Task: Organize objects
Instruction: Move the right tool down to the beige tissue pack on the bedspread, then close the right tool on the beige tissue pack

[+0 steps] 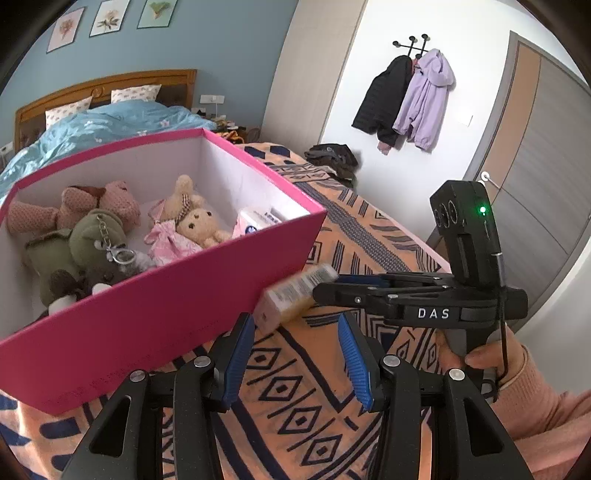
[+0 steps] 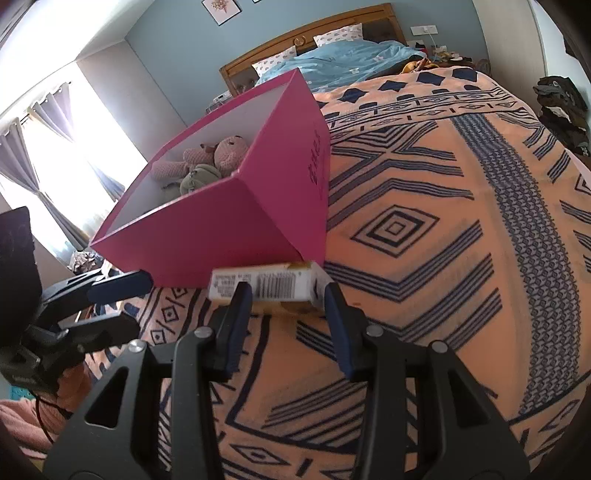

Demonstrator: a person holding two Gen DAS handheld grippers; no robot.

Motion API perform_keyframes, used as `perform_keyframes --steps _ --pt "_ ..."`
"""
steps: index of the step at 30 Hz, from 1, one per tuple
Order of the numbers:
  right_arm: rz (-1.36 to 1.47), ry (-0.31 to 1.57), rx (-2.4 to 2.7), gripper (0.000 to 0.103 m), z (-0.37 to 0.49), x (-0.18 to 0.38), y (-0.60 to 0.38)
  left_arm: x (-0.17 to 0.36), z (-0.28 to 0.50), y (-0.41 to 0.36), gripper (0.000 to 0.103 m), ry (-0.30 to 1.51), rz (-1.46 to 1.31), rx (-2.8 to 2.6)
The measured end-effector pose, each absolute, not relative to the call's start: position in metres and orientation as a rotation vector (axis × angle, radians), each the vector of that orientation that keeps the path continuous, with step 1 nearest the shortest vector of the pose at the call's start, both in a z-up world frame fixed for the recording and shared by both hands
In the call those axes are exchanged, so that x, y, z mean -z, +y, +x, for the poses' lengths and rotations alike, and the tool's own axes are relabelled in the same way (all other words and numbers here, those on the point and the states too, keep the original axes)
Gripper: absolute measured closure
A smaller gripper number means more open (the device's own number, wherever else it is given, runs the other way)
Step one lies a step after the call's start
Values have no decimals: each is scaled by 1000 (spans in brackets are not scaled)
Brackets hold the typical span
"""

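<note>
Orange blanket point(image 1: 306, 384) with dark geometric pattern in foreground; bed with blue duvet point(image 1: 107, 122), wooden headboard point(image 1: 110, 83); three framed prints point(image 1: 107, 18) on blue wall; black jacket point(image 1: 384, 99), lilac jacket point(image 1: 428, 99) on wall hooks; curtained window point(image 2: 48, 147)

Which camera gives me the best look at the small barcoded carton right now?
Right wrist: the small carton sits centred between the right gripper fingers, barcode facing the lens. Left wrist shows it blurred, partly hidden behind the pink box corner.

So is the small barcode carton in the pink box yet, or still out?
Out. The small carton sits between the right gripper fingers, outside the pink box.
</note>
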State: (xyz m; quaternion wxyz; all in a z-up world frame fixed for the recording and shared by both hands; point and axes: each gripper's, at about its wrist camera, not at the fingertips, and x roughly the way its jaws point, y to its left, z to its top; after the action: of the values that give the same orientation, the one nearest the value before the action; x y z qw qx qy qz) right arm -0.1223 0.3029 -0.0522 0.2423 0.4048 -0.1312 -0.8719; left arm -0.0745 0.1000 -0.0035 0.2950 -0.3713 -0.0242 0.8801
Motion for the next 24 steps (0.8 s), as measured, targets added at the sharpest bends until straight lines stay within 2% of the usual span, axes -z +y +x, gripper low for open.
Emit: perform_keyframes --steps 6,13,24 --pt "1171 -325 2357 59 -111 66 304 11 -76 106 55 -58 -1023 -2321" --pt "1075 -431 2396 59 -125 45 311 15 -79 107 55 -68 -1050 -2326" --pt "1120 -337 2350 59 -118 52 300 20 -82 107 55 -79 -1071 -2312"
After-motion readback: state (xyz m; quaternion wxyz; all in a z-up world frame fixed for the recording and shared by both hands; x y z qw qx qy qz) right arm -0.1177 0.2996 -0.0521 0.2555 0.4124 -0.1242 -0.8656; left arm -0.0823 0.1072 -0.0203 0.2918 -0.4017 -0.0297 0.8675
